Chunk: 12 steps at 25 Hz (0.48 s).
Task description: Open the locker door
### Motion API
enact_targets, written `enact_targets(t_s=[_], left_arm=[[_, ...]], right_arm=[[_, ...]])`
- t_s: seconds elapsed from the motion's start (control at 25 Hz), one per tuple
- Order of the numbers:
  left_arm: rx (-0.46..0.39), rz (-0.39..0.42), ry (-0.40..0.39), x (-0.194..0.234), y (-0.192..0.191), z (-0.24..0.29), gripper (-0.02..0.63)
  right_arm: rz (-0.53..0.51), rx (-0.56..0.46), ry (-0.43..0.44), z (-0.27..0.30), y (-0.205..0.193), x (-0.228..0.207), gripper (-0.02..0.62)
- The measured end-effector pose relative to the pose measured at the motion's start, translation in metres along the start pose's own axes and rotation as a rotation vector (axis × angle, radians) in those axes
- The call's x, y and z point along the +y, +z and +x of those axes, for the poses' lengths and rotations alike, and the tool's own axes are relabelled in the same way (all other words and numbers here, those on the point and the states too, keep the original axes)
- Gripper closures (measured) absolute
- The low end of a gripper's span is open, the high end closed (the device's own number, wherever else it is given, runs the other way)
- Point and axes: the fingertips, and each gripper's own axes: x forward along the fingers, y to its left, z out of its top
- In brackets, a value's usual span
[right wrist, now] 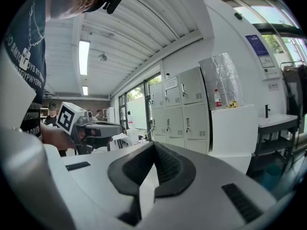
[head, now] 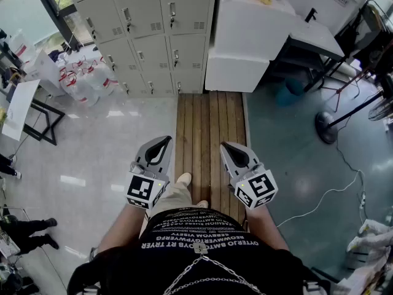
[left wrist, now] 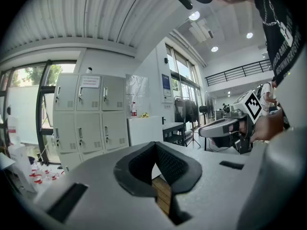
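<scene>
Head view shows left gripper (head: pixel 164 141) and right gripper (head: pixel 226 146) fingers pressed together, empty; paper notice (left wrist: pixel 90 82) on lockers (head: pixel 147 35) illegible.

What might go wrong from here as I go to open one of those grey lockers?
Both the left claw and the right claw are shut and empty, so they may bump a locker handle unless opened first. The grey metal lockers have clear plastic water jugs at their left foot and a white cabinet beside their right side; either could block a swinging door.
</scene>
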Motion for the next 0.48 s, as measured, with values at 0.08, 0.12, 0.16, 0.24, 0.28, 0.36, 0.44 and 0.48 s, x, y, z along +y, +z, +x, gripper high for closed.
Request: enact_targets(t_s=[0.08, 0.12, 0.16, 0.24, 0.28, 0.36, 0.44, 0.48], left_arm=[[-0.020, 0.014, 0.011, -0.009, 0.009, -0.009, 0.612], [-0.030, 0.018, 0.015, -0.013, 0.013, -0.012, 0.612], [-0.039, 0.019, 0.017, -0.016, 0.016, -0.016, 0.612], [-0.052, 0.019, 0.018, -0.022, 0.020, -0.022, 0.612], [-0.056, 0.019, 0.018, -0.024, 0.022, -0.023, 0.612], [-0.060, 0.019, 0.019, -0.028, 0.023, -0.025, 0.612], [-0.055, 0.017, 0.020, -0.029, 0.023, -0.026, 0.612], [-0.052, 0.016, 0.020, -0.030, 0.023, -0.027, 0.612]], right_arm=[[-0.013, 0.002, 0.009, -0.009, 0.005, 0.005, 0.600], [-0.019, 0.002, 0.013, -0.013, 0.007, 0.008, 0.600], [-0.025, 0.000, 0.018, -0.016, 0.009, 0.010, 0.600], [-0.037, -0.008, 0.027, -0.022, 0.013, 0.016, 0.600], [-0.040, -0.012, 0.030, -0.025, 0.015, 0.017, 0.600], [-0.034, -0.021, 0.035, -0.030, 0.018, 0.019, 0.600], [-0.014, -0.035, 0.041, -0.033, 0.019, 0.020, 0.600], [-0.004, -0.040, 0.042, -0.034, 0.019, 0.019, 0.600]])
